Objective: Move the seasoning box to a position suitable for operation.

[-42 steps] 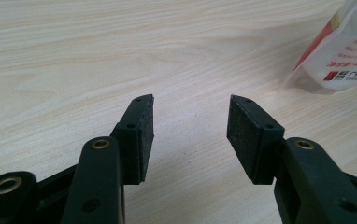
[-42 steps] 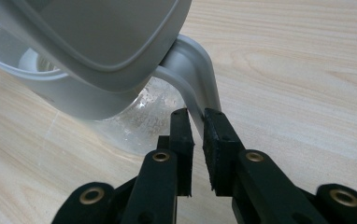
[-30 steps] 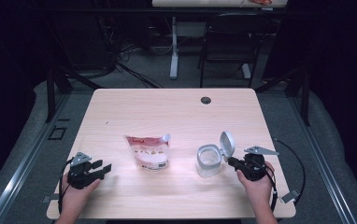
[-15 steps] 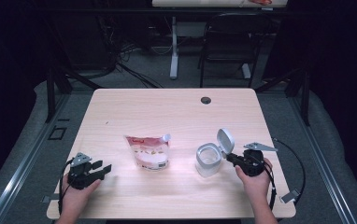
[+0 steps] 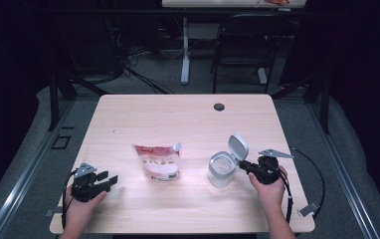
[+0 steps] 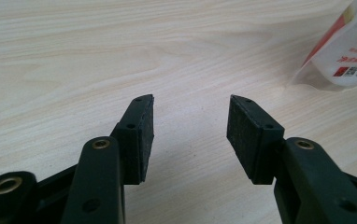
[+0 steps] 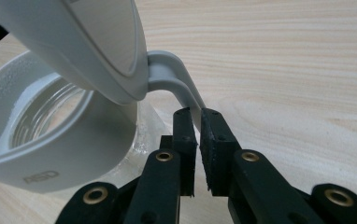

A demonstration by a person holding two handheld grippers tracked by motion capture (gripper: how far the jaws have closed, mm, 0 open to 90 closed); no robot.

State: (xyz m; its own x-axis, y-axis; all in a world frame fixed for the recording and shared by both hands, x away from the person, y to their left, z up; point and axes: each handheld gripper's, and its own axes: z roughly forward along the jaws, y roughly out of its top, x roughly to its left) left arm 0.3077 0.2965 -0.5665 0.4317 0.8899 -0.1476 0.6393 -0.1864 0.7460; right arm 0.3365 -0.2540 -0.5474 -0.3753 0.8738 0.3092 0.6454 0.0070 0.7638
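A clear container (image 5: 222,169) with a white rim stands right of the table's middle, its grey-white flip lid (image 5: 237,148) raised. My right gripper (image 5: 242,166) reaches it from the right. In the right gripper view my right gripper (image 7: 198,114) has the lid's thin curved handle (image 7: 172,74) between its pads. The jaws have just been opening a little, and the pads still touch the handle. The container (image 7: 50,140) looks empty. My left gripper (image 5: 109,180) rests open at the front left, nothing between its jaws (image 6: 190,135). A red-and-white pouch (image 5: 157,162) lies flat mid-table.
The pouch's corner (image 6: 349,51) shows far right of my left gripper. A dark cable hole (image 5: 219,107) sits near the table's (image 5: 178,119) far edge. A cable (image 5: 317,174) loops off the right gripper towards the table's right edge. A chair (image 5: 242,45) stands behind the table.
The right gripper has edged slightly left towards the container, with the lid's handle still between its jaws. The left gripper and the pouch have not moved.
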